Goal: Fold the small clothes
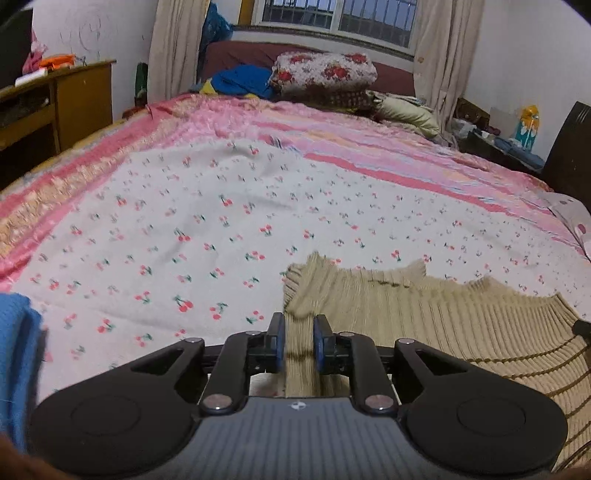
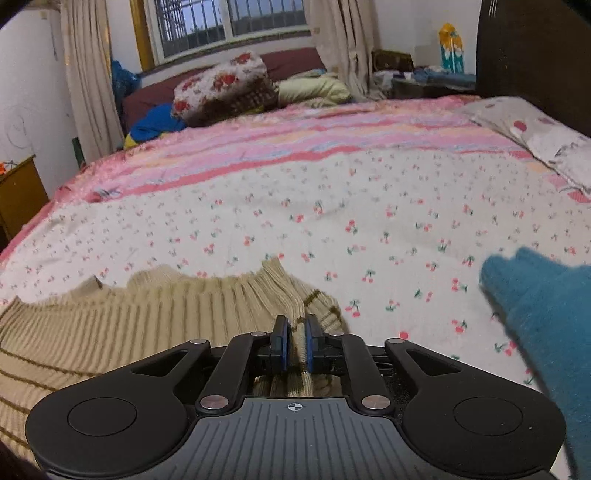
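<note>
Left wrist view shows the left tongs (image 1: pixel 299 343) with their two blue pads drawn close and pinching a fold of one beige ribbed sweater (image 1: pixel 424 314); knit fabric fills the narrow gap between the pads. That sweater lies spread on the bed (image 1: pixel 221 206), running from between these tongs out to their right, its brown stripes showing at the right edge. Ahead of the tongs stretches one cherry-print sheet (image 1: pixel 184 229), and beyond it a pink striped blanket (image 1: pixel 332 125). To the left of the tongs, at the frame edge, sits one blue garment (image 1: pixel 18 350).

Right wrist view shows the right tongs (image 2: pixel 296 341), likewise drawn nearly together and pinching the same sweater at its ribbed edge, with cloth caught between the pads. Here the sweater extends to the left of the tongs. To their right lies one teal fuzzy garment (image 2: pixel 546 314), apart from the sweater. Far ahead of both tongs rests one floral folded quilt (image 2: pixel 221 85) below a barred window (image 2: pixel 229 22) with two curtains beside it.

No brand name or readable writing shows; each tool body carries only a small crosshair mark (image 2: pixel 294 407).
</note>
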A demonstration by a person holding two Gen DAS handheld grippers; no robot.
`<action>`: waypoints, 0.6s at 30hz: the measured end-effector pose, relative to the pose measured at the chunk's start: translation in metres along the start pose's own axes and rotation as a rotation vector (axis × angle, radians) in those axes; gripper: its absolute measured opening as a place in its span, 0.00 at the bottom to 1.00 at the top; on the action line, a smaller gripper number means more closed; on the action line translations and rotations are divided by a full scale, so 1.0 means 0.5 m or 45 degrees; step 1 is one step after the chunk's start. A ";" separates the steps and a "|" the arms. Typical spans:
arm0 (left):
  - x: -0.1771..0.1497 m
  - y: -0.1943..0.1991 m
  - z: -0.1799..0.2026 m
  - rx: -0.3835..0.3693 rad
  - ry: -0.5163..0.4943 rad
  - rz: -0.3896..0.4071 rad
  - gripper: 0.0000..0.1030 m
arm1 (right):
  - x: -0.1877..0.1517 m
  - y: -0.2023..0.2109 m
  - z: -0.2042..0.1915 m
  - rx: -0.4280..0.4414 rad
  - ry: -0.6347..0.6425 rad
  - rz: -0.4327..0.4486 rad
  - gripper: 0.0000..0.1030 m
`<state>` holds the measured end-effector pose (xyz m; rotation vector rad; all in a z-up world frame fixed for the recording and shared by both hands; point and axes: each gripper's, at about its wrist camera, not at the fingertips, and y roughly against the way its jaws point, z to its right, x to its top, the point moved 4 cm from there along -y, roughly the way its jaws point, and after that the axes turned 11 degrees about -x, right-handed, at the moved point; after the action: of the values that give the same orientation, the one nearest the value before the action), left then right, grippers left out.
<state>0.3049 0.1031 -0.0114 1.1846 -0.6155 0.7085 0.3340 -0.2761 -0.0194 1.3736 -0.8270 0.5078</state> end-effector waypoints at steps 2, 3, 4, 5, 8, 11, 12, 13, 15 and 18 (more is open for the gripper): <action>0.003 0.024 0.004 0.013 -0.015 0.016 0.23 | 0.009 0.022 -0.007 -0.014 0.028 0.045 0.14; 0.003 0.035 0.005 0.011 -0.020 0.022 0.23 | 0.012 0.032 -0.009 -0.022 0.041 0.068 0.14; -0.001 0.050 0.009 0.004 -0.024 0.030 0.23 | 0.015 0.046 -0.014 -0.024 0.053 0.092 0.14; -0.005 0.061 0.014 -0.007 -0.031 0.035 0.23 | 0.017 0.062 -0.020 -0.013 0.067 0.115 0.15; -0.035 0.086 0.034 -0.055 -0.050 0.025 0.23 | 0.011 0.096 -0.037 0.055 0.110 0.133 0.15; -0.079 0.083 0.053 -0.081 -0.079 -0.033 0.23 | -0.016 0.113 -0.055 0.147 0.155 0.090 0.15; -0.094 0.077 0.055 -0.059 -0.105 -0.051 0.23 | -0.025 0.111 -0.059 0.166 0.164 0.065 0.15; -0.105 0.070 0.053 -0.037 -0.120 -0.071 0.24 | -0.038 0.105 -0.061 0.172 0.180 0.037 0.15; -0.118 0.061 0.041 -0.021 -0.104 -0.091 0.27 | -0.059 0.083 -0.061 0.131 0.209 -0.022 0.14; -0.110 0.077 0.030 -0.029 -0.044 -0.073 0.27 | -0.073 0.058 -0.052 0.119 0.208 -0.056 0.11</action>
<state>0.2392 0.0876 -0.0257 1.1910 -0.6143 0.6320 0.2948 -0.2407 -0.0281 1.4121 -0.6458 0.6219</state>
